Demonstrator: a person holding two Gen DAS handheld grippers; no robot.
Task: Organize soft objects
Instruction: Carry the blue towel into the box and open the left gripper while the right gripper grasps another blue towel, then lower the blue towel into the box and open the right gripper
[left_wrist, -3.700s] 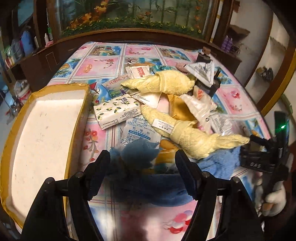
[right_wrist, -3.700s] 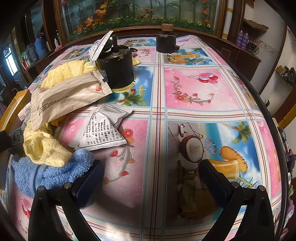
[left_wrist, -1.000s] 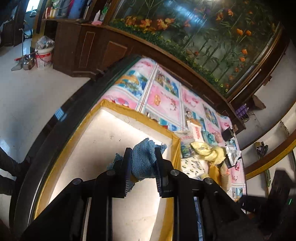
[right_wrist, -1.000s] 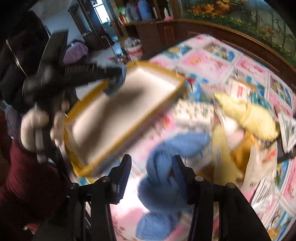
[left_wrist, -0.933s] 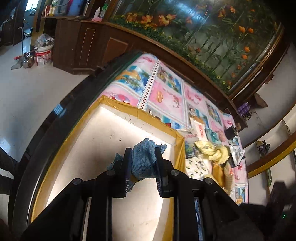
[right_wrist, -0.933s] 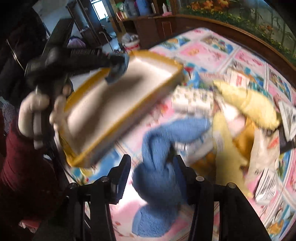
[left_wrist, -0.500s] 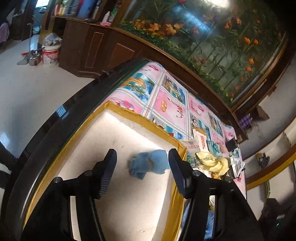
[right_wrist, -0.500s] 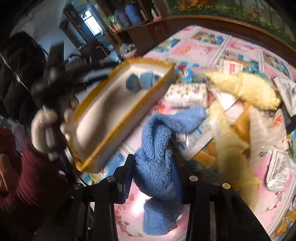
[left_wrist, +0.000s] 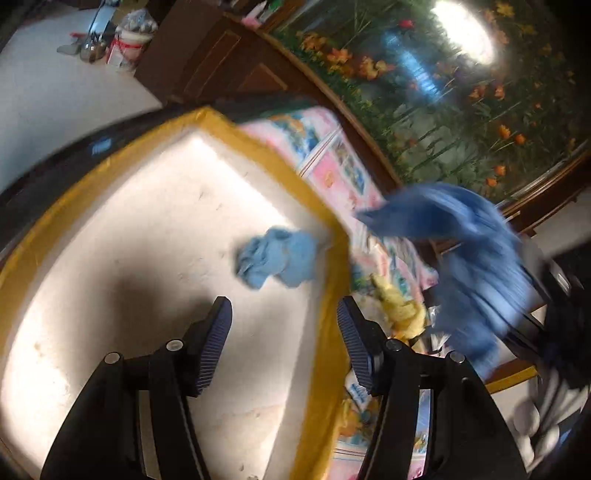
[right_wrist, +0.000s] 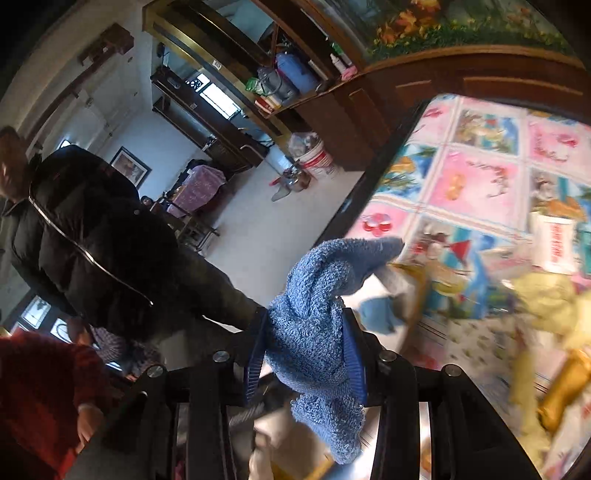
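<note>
A small light-blue cloth (left_wrist: 277, 256) lies inside the white box with the yellow rim (left_wrist: 291, 173), near its far right wall. My left gripper (left_wrist: 282, 325) hangs open just above the box floor, short of that cloth, with nothing between its fingers. My right gripper (right_wrist: 306, 354) is shut on a darker blue towel (right_wrist: 317, 310), which drapes over and below its fingers. In the left wrist view that blue towel (left_wrist: 469, 251) is a blur in the air to the right of the box. Yellow towels (right_wrist: 546, 302) lie on the patterned tablecloth (right_wrist: 476, 177).
A person in a dark jacket (right_wrist: 85, 236) stands at the left of the right wrist view, beside a red sleeve (right_wrist: 40, 391). A packet (right_wrist: 557, 243) lies on the table. A dark wooden cabinet (left_wrist: 229, 62) and a bucket (left_wrist: 127, 46) stand beyond the table's edge.
My left gripper opened and dropped the small blue cloth into the box, then drew back. My right gripper closed on the blue towel and lifted it over towards the box.
</note>
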